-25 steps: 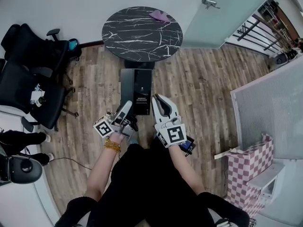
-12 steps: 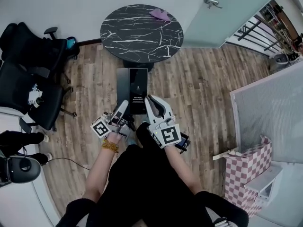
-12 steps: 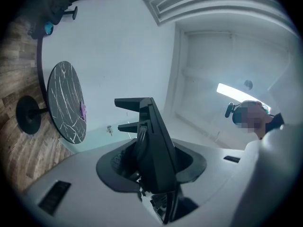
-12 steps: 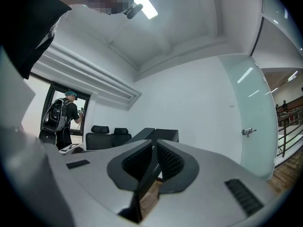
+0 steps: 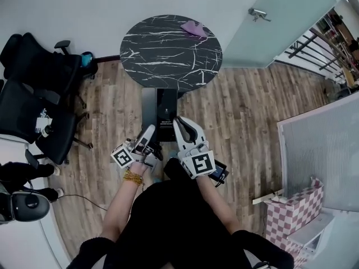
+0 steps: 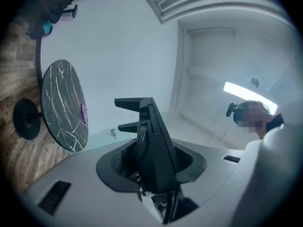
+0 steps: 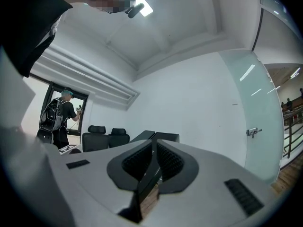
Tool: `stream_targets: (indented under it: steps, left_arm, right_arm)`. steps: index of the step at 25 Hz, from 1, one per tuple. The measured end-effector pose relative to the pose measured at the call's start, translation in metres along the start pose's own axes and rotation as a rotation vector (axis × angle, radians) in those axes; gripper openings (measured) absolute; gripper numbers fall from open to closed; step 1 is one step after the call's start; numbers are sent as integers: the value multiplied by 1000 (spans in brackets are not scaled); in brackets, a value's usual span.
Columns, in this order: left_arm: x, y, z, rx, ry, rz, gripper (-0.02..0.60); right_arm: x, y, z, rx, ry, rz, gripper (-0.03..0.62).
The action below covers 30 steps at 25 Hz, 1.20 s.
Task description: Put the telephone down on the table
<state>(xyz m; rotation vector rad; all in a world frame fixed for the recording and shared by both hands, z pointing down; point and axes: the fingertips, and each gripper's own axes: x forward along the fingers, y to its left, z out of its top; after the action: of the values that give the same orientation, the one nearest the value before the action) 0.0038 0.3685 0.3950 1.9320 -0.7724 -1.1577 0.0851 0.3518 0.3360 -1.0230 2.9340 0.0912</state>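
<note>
Left gripper was clamped on a thin dark slab, seen edge-on in its own view and read as the telephone. You held it in front of your body, above the wood floor. Right gripper had its jaws pressed together with nothing in them, just beside the left.

Round marble table stood well ahead of you. A black box sat on the floor between, and a pink object lay near the table's far rim.

Judgement: the carry was not done. You needed to step round the box and roll the slab flat. It then had to go down onto bare marble, clear of the pink object, with the pads parting only once it rested. Letting go from height risked a bounce or slide.
</note>
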Motion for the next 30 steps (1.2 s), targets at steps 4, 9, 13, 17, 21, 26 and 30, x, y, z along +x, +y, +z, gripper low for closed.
stream_targets:
  steps: [4,9,13,17,21,26,30]
  left_arm:
    - [33,16,8,4,12,-4,167]
    - [72,34,9,-11,-2,-5,167]
    - [91,48,13,1,-7,15,167]
    - [98,51,14,37,-20,41,167]
    - [98,56,20,50,-27,69,167]
    - [97,75,35,41,-52,98,167]
    - [107,98,44,18,-56,103,167]
  right_arm:
    - [18,-29,0,2,-6,-8,35]
    - [31,-68,-1,5,-1,-12,35]
    - [46,-91,-8,28,5,-10,35]
    - [57,-94,-18,70,8,19,35]
    - [68,-90,-26,76,23,66,35]
    - [86,-91,-39,100,42,89,35]
    - [102,-100,-51,96,67,90,35]
